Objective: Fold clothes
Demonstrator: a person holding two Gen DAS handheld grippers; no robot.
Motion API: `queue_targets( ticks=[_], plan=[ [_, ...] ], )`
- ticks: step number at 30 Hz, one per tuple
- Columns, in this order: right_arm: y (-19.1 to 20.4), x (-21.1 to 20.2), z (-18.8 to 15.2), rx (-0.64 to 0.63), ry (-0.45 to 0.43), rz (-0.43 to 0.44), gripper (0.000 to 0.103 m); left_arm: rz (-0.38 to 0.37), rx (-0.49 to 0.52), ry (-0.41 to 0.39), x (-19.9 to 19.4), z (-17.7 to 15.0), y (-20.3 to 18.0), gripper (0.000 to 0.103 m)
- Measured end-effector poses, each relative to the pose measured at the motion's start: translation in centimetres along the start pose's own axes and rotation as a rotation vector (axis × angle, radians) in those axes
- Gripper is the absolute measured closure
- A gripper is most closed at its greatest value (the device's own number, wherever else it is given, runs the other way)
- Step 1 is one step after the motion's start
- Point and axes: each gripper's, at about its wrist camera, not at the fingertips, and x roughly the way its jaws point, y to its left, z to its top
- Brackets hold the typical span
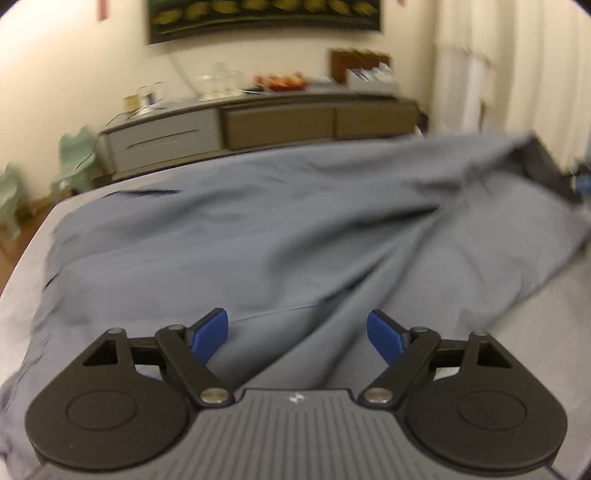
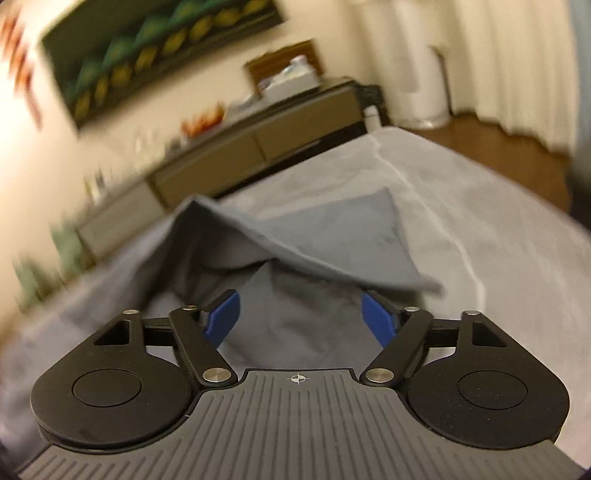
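Note:
A grey-blue garment (image 1: pixel 280 236) lies spread and wrinkled across a pale grey surface (image 1: pixel 546 332). My left gripper (image 1: pixel 297 334) hovers just above its near part, open, with nothing between the blue pads (image 1: pixel 208 338). In the right wrist view the same garment (image 2: pixel 295 325) has a flap (image 2: pixel 295 236) folded up into a peak just ahead. My right gripper (image 2: pixel 300 315) is open right behind that flap, its blue pads (image 2: pixel 376 317) wide apart on either side of the cloth below. Both views are motion-blurred.
A long low sideboard (image 1: pixel 258 122) with glassware and boxes stands along the far wall under a dark painting (image 1: pixel 258 14). Green chairs (image 1: pixel 75 155) sit at the left. White curtains (image 2: pixel 498 59) and wooden floor (image 2: pixel 517 155) lie beyond the surface's right edge (image 2: pixel 480 173).

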Motion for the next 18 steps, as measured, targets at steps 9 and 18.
queue_targets(
  ticks=[9,18],
  plan=[
    [-0.4,3.3,3.7,-0.069,-0.059,-0.15,0.09,-0.012,0.201,0.017,4.4,1.9,-8.1,0.035],
    [2.8,1.8,2.1,-0.06,0.065,0.216,0.053,0.006,0.17,0.041,7.9,3.8,-9.2,0.034]
  ],
)
